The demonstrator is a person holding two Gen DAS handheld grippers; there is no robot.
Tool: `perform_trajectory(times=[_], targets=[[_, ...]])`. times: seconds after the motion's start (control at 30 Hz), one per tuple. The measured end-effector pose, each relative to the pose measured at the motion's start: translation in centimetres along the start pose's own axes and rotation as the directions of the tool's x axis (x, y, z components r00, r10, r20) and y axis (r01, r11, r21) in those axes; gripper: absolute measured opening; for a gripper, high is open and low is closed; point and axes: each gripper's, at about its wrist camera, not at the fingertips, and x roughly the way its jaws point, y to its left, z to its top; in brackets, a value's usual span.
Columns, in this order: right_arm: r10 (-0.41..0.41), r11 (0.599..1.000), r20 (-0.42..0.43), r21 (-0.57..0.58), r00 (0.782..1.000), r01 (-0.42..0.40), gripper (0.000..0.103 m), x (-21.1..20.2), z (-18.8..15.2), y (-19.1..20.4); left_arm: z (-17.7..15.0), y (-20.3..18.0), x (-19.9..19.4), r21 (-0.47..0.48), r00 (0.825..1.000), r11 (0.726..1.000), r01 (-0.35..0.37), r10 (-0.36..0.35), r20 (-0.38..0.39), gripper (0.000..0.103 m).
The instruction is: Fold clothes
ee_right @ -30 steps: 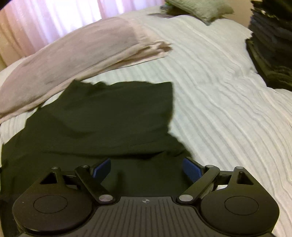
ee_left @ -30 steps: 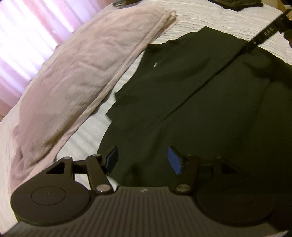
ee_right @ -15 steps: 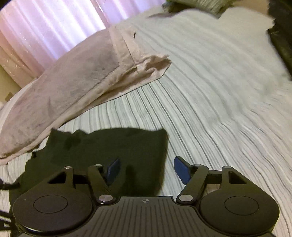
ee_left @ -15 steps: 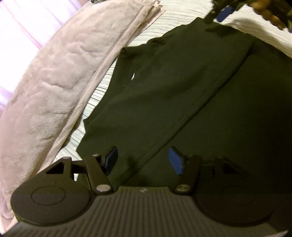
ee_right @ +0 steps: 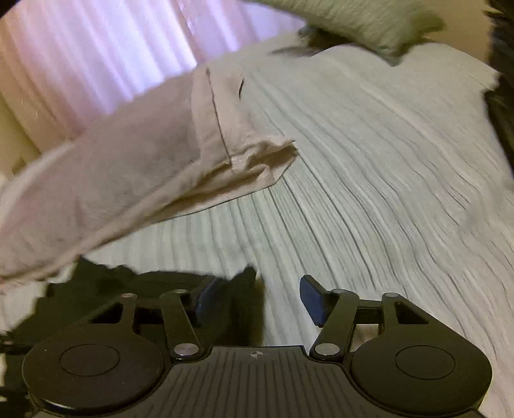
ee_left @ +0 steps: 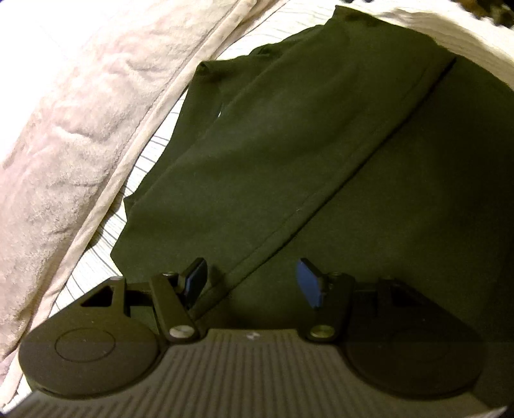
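Where dark garment (ee_left: 289, 154) lies on ribbed white bedspread (ee_right: 369, 180), pink curtains (ee_right: 96, 58) behind, both hand-held grippers wide apart.

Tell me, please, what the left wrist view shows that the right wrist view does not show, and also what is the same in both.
Only the left wrist view shows the dark garment spread out, with a folded flap whose hemmed edge runs diagonally, and the left gripper open over it.

Only the right wrist view shows the pink curtain, a greenish pillow, a dark pile at the right edge, and the right gripper open at the garment's corner.

Both show the garment, the pinkish pillow beside it and the white ribbed bedcover.
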Motion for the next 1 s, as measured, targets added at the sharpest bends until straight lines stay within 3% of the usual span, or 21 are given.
perform_trajectory(times=[0.1, 0.2, 0.23, 0.3, 0.43, 0.53, 0.6, 0.67, 0.77, 0.87, 0.93, 0.97, 1.0], targets=[[0.094, 0.995, 0.006, 0.03, 0.996, -0.094, 0.06, -3.7, -3.6, 1.3, -0.3, -0.5, -0.2, 0.011, 1.0, 1.0, 0.006, -0.005, -0.003, 0.059], [0.152, 0.988, -0.084, 0.019, 0.985, -0.151, 0.06, -4.6, -8.1, 2.3, -0.7, -1.0, -0.3, 0.008, 1.0, 1.0, 0.001, -0.001, -0.012, 0.059], [0.115, 0.993, -0.133, 0.023, 0.984, -0.113, 0.06, -4.3, -9.6, 1.7, -0.8, -1.2, -0.6, 0.005, 1.0, 1.0, 0.001, -0.001, -0.012, 0.059], [0.081, 0.996, -0.157, 0.039, 0.984, -0.076, 0.045, -4.8, -10.8, 1.2, -1.2, -1.6, -1.5, 0.007, 1.0, 1.0, -0.001, 0.001, -0.011, 0.059], [0.059, 0.996, -0.133, 0.075, 0.989, -0.049, 0.045, -7.1, -11.3, 1.0, -2.6, -3.1, -4.3, 0.019, 1.0, 1.0, -0.001, 0.001, 0.003, 0.059], [0.062, 0.998, -0.172, 0.034, 0.983, -0.057, 0.045, -7.2, -11.7, 2.8, -3.4, -5.4, -5.6, 0.049, 0.999, 0.999, 0.021, -0.022, 0.024, 0.059], [0.017, 0.998, -0.199, 0.069, 0.98, -0.003, 0.045, -7.2, -12.4, 3.0, -4.0, -6.9, -6.5, 0.07, 0.999, 0.997, 0.035, -0.038, 0.038, 0.059], [0.006, 0.987, -0.201, 0.158, 0.98, 0.026, 0.045, -7.9, -13.0, 2.8, -4.6, -8.8, -7.2, 0.18, 0.997, 0.983, 0.024, -0.036, 0.067, 0.059], [0.055, 0.97, -0.21, 0.243, 0.976, -0.002, 0.045, -8.2, -14.7, 2.6, -5.4, -10.7, -6.9, 0.326, 0.997, 0.945, -0.009, -0.016, 0.075, 0.059], [0.099, 0.951, -0.204, 0.307, 0.974, -0.032, 0.045, -7.5, -15.6, 1.9, -5.9, -11.6, -6.3, 0.414, 0.998, 0.91, -0.015, -0.011, 0.061, 0.049], [0.115, 0.939, -0.2, 0.341, 0.973, -0.041, 0.009, -7.2, -15.5, 1.3, -6.1, -11.8, -6.4, 0.45, 0.998, 0.893, -0.024, -0.002, 0.056, 0.033], [0.116, 0.936, -0.2, 0.349, 0.973, -0.04, 0.004, -7.2, -15.4, 1.1, -6.2, -11.9, -6.4, 0.461, 0.999, 0.887, -0.024, 0.002, 0.048, 0.026], [0.111, 0.94, -0.198, 0.34, 0.974, -0.038, 0.004, -7.7, -15.2, 1.2, -6.3, -11.9, -6.5, 0.462, 0.999, 0.886, -0.028, 0.008, 0.046, 0.009]])
